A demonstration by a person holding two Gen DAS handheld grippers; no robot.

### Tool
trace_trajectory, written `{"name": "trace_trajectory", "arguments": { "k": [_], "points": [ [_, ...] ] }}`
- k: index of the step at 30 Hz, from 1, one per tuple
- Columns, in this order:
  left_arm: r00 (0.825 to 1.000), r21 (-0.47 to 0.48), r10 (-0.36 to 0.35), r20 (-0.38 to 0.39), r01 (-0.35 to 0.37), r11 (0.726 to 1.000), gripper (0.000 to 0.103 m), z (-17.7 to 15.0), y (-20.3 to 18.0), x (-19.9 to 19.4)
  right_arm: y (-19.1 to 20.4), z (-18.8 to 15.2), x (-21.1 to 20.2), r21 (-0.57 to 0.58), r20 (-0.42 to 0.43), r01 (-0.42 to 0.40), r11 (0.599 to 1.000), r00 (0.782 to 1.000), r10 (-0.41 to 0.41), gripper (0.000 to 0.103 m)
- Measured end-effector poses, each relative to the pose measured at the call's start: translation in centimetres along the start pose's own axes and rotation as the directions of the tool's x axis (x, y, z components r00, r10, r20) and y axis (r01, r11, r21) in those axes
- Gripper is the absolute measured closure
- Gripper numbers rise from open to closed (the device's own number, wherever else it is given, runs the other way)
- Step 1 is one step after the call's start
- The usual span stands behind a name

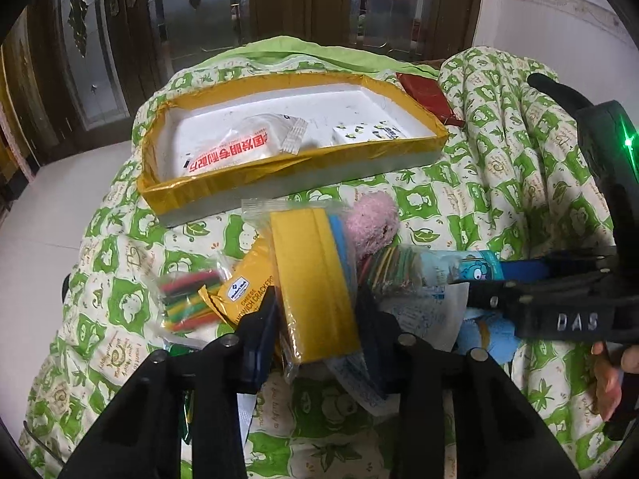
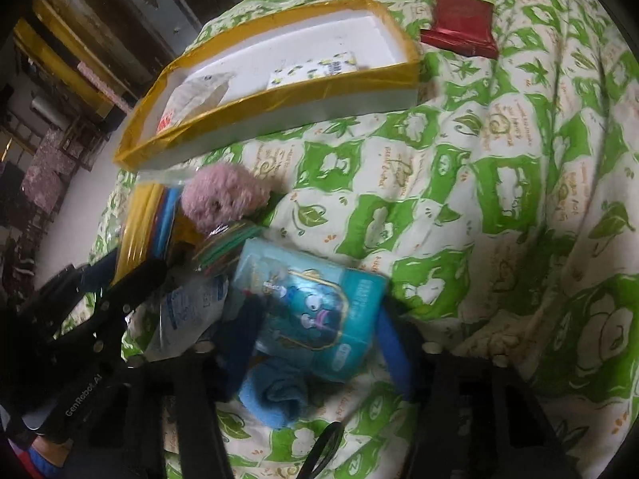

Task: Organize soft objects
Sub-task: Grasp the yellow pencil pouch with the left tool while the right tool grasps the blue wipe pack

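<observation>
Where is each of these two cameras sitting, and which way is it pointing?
Left wrist view: rides on the left gripper, looking down its fingers at a yellow sponge pack between them; the right gripper and a hand show at right.
Right wrist view: rides on the right gripper, looking down at a blue cartoon pack; the left gripper's frame shows at left.
Both share the green quilt, yellow-rimmed tray, pink plush and red packet.

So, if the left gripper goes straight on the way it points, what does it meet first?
The left gripper already has the clear plastic pack of yellow and blue sponge cloths between its fingers. Beyond it probably comes the fluffy pink soft toy, though depth is unclear.
</observation>
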State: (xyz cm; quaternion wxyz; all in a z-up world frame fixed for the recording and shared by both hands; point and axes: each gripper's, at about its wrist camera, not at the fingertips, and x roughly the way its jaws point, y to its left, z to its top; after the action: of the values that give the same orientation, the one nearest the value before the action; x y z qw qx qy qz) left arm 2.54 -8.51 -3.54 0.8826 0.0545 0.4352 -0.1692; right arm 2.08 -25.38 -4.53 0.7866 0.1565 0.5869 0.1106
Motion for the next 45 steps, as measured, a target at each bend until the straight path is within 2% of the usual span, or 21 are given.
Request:
{"name": "trace_trajectory", "arguments": {
  "k": [3, 6, 9, 10, 11, 16, 18, 21, 23, 25, 27, 29, 32, 37, 40, 45],
  "points": [
    [1.000, -0.023, -0.022, 0.000, 0.022, 1.000, 0.067, 0.0, 0.3, -0.1, -0.3, 0.1, -0.3, 0.009, 0.011, -0.014, 1.000, 1.000, 0.014, 0.062],
    [1.000, -0.032, -0.030, -0.004, 0.030, 0.999, 0.067, 0.0, 0.5, -0.1, -0.4, 0.1, -0.2, 0.009, 0.002, -0.033, 0.999, 0.999, 0.033, 0.063],
    [0.999, -0.034, -0.033, -0.010, 0.033, 0.999, 0.067, 0.0, 0.5, 0.1, -0.3, 0.3, 0.1, 0.020, -0.009, -0.049, 0.999, 0.999, 0.049, 0.051],
    [0.999, -0.032, -0.030, -0.010, 0.030, 0.999, 0.066, 0.0, 0.5, 0.2, -0.4, 0.4, 0.3, 0.025, -0.016, -0.064, 0.998, 0.998, 0.064, 0.040],
    [1.000, -0.027, -0.027, -0.010, 0.026, 0.999, 0.066, 0.0, 0.4, 0.2, -0.3, 0.5, 0.4, 0.029, -0.018, -0.070, 0.997, 0.997, 0.070, 0.033],
    [1.000, -0.016, -0.019, -0.010, 0.019, 1.000, 0.058, 0.2, 0.1, 0.5, 0.6, 0.1, 0.6, -0.004, -0.026, -0.043, 0.999, 0.999, 0.042, 0.025],
    [1.000, -0.011, -0.009, -0.007, 0.009, 1.000, 0.054, 0.4, 0.0, 0.7, 1.2, 0.1, 1.1, -0.027, -0.039, -0.016, 1.000, 0.999, 0.015, 0.022],
    [1.000, -0.003, 0.012, -0.002, -0.012, 1.000, 0.054, 0.6, 0.0, 1.0, 2.2, 0.3, 2.0, -0.062, -0.036, 0.041, 0.997, 0.998, -0.044, 0.022],
    [1.000, -0.008, 0.008, -0.002, -0.008, 1.000, 0.054, 0.8, 0.2, 1.1, 2.6, 0.4, 2.4, -0.082, -0.034, 0.073, 0.994, 0.997, -0.076, 0.030],
    [1.000, 0.005, 0.023, -0.003, -0.023, 1.000, 0.061, 0.9, 0.1, 1.4, 3.2, 0.2, 2.7, -0.123, -0.022, 0.116, 0.986, 0.993, -0.119, 0.038],
    [1.000, 0.015, 0.029, -0.001, -0.029, 0.999, 0.065, 0.9, -0.1, 1.5, 3.4, 0.1, 2.6, -0.138, -0.010, 0.126, 0.982, 0.992, -0.129, 0.046],
    [1.000, 0.004, 0.011, 0.004, -0.011, 1.000, 0.066, 0.9, 0.0, 1.3, 3.3, 0.2, 2.0, -0.137, 0.020, 0.118, 0.984, 0.993, -0.116, 0.062],
    [1.000, -0.021, -0.007, 0.014, 0.007, 1.000, 0.067, 0.7, 0.4, 0.9, 2.7, 0.6, 0.7, -0.111, 0.063, 0.077, 0.991, 0.996, -0.071, 0.076],
    [0.998, -0.082, -0.052, 0.038, 0.055, 0.995, 0.069, 0.6, 1.4, 0.0, 1.2, 0.9, -0.2, -0.047, 0.090, -0.008, 0.999, 0.996, 0.012, 0.084],
    [0.995, -0.117, -0.074, 0.059, 0.081, 0.990, 0.069, 0.6, 2.0, -0.7, 0.5, 1.2, -1.2, -0.034, 0.116, -0.031, 0.999, 0.993, 0.034, 0.088],
    [0.992, -0.147, -0.100, 0.072, 0.110, 0.983, 0.069, 0.3, 2.7, -1.4, -0.3, 1.0, -2.7, -0.027, 0.152, -0.066, 0.997, 0.986, 0.069, 0.088]
  ]
}}
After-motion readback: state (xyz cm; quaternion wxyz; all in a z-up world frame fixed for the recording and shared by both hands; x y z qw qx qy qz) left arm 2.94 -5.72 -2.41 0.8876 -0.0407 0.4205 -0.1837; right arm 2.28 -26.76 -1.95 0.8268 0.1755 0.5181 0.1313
